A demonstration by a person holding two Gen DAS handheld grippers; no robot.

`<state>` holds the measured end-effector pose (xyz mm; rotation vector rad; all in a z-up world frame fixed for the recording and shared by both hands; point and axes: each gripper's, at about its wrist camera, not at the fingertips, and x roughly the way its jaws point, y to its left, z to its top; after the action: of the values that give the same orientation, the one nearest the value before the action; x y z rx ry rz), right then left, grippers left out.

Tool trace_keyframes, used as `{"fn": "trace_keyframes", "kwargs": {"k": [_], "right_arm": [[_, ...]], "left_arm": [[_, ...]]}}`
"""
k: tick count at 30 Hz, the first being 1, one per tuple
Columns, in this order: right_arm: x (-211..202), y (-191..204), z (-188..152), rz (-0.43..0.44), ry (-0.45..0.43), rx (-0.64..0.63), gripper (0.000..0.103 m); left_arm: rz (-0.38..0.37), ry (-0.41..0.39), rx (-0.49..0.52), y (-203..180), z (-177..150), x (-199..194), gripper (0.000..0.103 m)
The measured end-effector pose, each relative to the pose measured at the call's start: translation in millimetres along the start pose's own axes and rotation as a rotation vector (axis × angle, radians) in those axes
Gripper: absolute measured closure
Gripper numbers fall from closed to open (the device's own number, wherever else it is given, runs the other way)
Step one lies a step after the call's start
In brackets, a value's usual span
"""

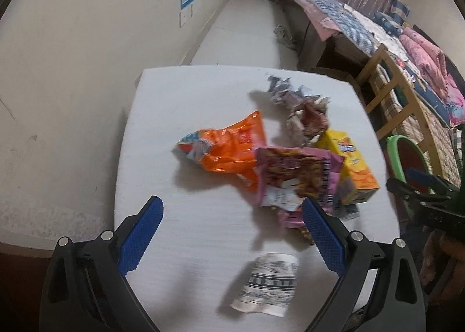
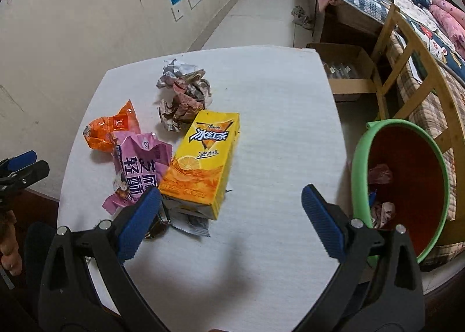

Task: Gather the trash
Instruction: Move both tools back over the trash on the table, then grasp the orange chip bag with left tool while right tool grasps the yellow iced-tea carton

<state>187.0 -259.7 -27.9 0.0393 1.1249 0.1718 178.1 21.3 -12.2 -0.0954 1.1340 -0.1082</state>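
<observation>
Trash lies on a white table (image 1: 203, 227): an orange wrapper (image 1: 223, 146), a pink wrapper (image 1: 296, 178), a yellow tea carton (image 2: 203, 157), crumpled paper (image 2: 183, 96) and a printed paper scrap (image 1: 267, 285) near the front edge. My left gripper (image 1: 232, 215) is open and empty above the table, with the scrap just below its fingers. My right gripper (image 2: 231, 204) is open and empty, just right of the carton's near end. The left gripper shows at the left edge of the right wrist view (image 2: 20, 169), and the right gripper at the right edge of the left wrist view (image 1: 421, 186).
A red bin with a green rim (image 2: 360, 163) stands right of the table and holds some trash. Behind it are a wooden bed frame (image 2: 407, 50) and a cardboard box (image 2: 345, 67). A wall (image 1: 72, 70) runs along the left.
</observation>
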Motion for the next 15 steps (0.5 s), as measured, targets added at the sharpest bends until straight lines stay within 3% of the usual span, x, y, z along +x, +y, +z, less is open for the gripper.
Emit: {"fn": "trace_keyframes", "kwargs": {"k": [8, 15], "right_arm": [[24.6, 8.7, -4.8, -0.005, 0.055, -0.004, 0.007], [44.3, 17.0, -4.5, 0.000, 0.088, -0.014, 0.007]], "left_arm": [[-0.061, 0.076, -0.096, 26.9, 2.2, 42.9, 0.011], [-0.067, 0.067, -0.219, 42.3, 17.3, 72.9, 0.012]]}}
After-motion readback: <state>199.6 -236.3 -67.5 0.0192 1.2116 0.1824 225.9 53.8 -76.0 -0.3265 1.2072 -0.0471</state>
